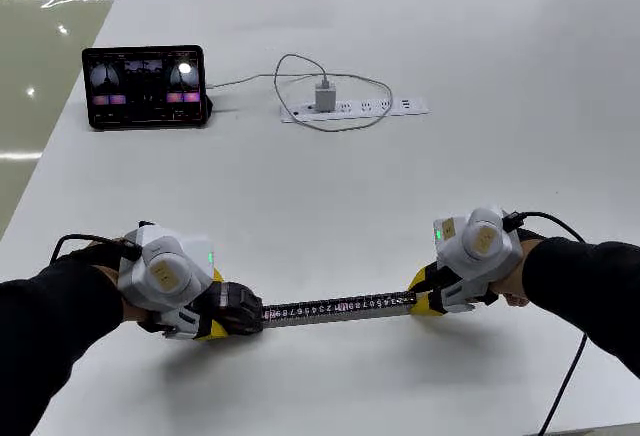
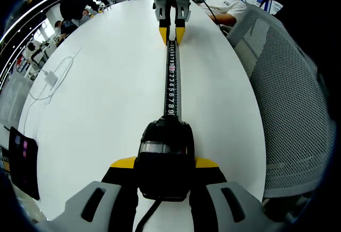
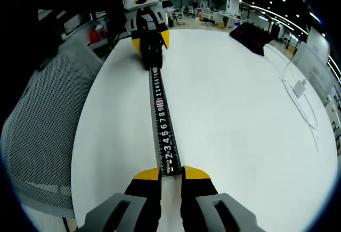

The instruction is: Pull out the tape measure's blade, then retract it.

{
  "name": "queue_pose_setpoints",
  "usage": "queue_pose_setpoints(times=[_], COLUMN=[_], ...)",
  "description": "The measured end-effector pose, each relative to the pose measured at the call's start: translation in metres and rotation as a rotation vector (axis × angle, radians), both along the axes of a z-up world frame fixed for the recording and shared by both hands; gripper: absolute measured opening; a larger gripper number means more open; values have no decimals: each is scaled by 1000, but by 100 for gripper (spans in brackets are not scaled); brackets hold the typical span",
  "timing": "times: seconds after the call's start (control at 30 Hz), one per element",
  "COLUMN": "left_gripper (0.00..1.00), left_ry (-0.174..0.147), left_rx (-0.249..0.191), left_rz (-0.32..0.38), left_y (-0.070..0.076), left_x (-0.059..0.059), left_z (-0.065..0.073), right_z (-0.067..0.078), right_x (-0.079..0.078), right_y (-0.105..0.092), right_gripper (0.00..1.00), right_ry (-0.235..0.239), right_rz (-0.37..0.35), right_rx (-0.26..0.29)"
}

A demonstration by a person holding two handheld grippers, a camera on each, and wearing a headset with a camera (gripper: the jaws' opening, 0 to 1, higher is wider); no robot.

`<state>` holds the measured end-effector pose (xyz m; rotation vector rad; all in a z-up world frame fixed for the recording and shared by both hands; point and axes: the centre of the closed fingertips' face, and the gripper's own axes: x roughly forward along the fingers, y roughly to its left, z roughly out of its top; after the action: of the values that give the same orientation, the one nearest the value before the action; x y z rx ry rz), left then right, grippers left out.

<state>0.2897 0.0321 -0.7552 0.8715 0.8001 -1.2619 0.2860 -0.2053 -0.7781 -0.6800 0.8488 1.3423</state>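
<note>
A black tape measure case [image 2: 164, 157] is held between the yellow-tipped jaws of my left gripper [image 2: 165, 164], which is shut on it; the case [image 1: 238, 309] also shows near the table's front edge. Its dark blade [image 1: 340, 307] with white numerals runs out flat to the right along the table. My right gripper [image 3: 171, 174] is shut on the blade's end [image 3: 169, 167]. From the head view the left gripper [image 1: 212, 318] and right gripper [image 1: 421, 301] stand roughly a hand's width and a half apart, the blade [image 2: 171, 77] stretched between them.
On the white table [image 1: 400, 186], a tablet [image 1: 146, 87] stands at the back left. A white power strip [image 1: 355, 108] with a charger and looped cable lies behind the middle. A mesh chair back [image 2: 290, 99] stands beside the table edge. People sit far off.
</note>
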Motion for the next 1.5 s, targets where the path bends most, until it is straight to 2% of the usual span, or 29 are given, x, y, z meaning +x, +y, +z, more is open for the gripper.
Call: queue_pose_setpoints(times=[1.5], left_gripper=[32], left_ry=[-3], left_rx=[0], left_rz=[2], left_y=[0], left_x=[-1], left_z=[0], right_z=[2], right_x=[-1], right_y=[-24], right_gripper=[9], right_ry=[1], right_rz=[-21], right_rx=[-12])
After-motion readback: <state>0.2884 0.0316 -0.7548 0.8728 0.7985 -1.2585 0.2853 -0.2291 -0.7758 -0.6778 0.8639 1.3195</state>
